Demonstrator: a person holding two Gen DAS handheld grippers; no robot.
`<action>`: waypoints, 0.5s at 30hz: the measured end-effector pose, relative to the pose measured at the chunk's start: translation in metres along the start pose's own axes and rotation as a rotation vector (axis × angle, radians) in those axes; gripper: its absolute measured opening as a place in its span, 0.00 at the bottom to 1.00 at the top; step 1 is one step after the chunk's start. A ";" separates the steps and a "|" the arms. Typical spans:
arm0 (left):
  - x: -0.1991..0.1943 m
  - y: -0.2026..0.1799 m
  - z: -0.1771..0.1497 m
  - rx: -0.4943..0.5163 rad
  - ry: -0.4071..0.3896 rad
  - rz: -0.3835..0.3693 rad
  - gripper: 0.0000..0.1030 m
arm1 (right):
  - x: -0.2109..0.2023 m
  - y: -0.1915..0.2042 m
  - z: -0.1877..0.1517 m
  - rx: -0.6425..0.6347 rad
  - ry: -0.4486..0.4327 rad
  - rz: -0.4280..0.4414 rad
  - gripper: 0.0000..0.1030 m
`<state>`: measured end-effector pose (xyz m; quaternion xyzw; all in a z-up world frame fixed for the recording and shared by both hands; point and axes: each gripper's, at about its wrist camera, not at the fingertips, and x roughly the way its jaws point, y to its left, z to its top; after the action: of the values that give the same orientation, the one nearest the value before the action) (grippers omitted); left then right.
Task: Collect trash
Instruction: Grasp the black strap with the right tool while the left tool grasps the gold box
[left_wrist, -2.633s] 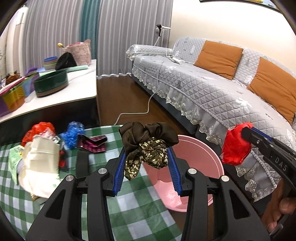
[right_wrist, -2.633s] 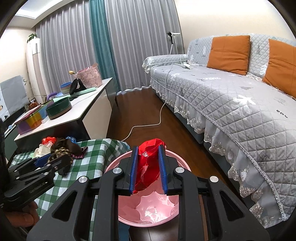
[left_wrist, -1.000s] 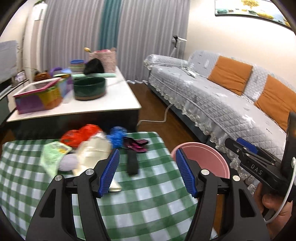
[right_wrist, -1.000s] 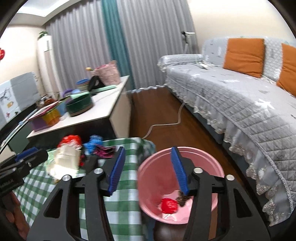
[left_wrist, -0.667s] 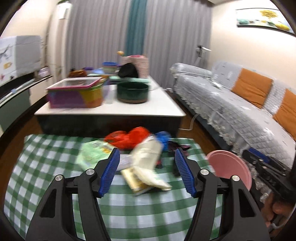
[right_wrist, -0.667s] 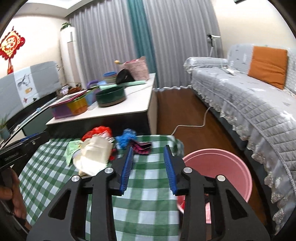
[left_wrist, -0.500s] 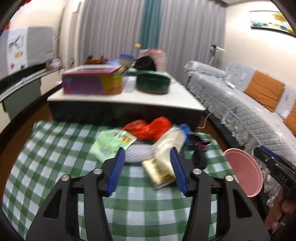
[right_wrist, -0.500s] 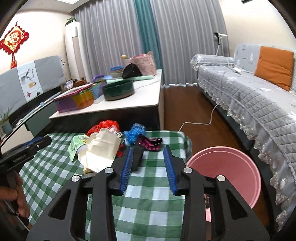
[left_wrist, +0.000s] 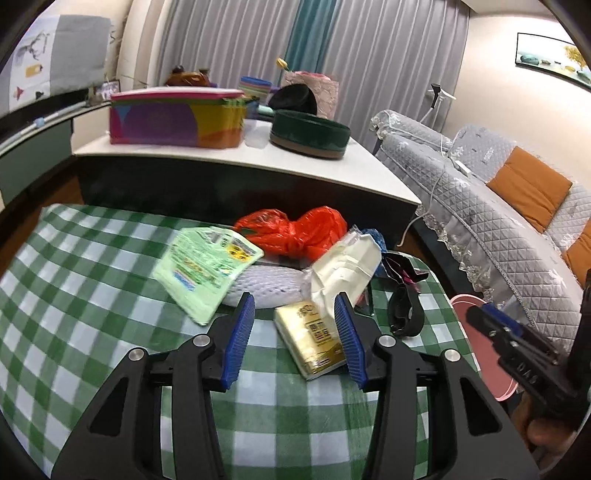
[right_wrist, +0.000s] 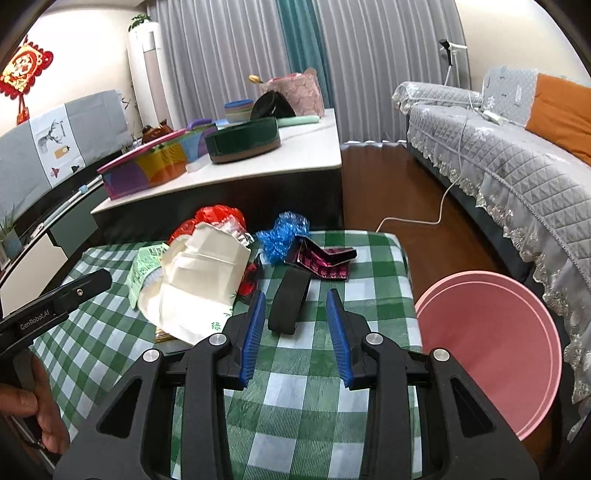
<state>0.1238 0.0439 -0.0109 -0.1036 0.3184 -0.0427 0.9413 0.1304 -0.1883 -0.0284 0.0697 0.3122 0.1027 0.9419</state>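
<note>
Trash (left_wrist: 306, 266) on the counter (left_wrist: 92, 295) looks light and crumply; gold packet (left_wrist: 312, 338) stiffer, pinch its edges. Both claws, left claw (left_wrist: 293, 338) and right claw (right_wrist: 295, 332), are spread and empty.

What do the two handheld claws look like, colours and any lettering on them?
The left claw and right claw are matte black plastic frames with silver screws and ribbed blue pads. Seen sideways, the left one reads "GenRobot.AI"; the right one shows "DAS". No sleeves or cables show.

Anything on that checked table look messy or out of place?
Yes: the checked table has wrappers heaped at its far end, a red plastic bag, a green packet and a gold packet lying askew.
</note>
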 end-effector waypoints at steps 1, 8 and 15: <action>0.003 -0.002 0.000 -0.001 0.004 -0.006 0.43 | 0.004 0.000 0.000 0.001 0.006 0.001 0.34; 0.029 -0.015 0.001 0.009 0.044 -0.050 0.39 | 0.031 -0.003 -0.001 0.026 0.045 0.022 0.35; 0.046 -0.014 -0.003 0.006 0.095 -0.061 0.24 | 0.060 0.005 -0.002 0.043 0.089 0.053 0.37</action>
<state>0.1583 0.0232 -0.0377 -0.1085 0.3593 -0.0771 0.9237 0.1759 -0.1692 -0.0636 0.0936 0.3539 0.1237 0.9223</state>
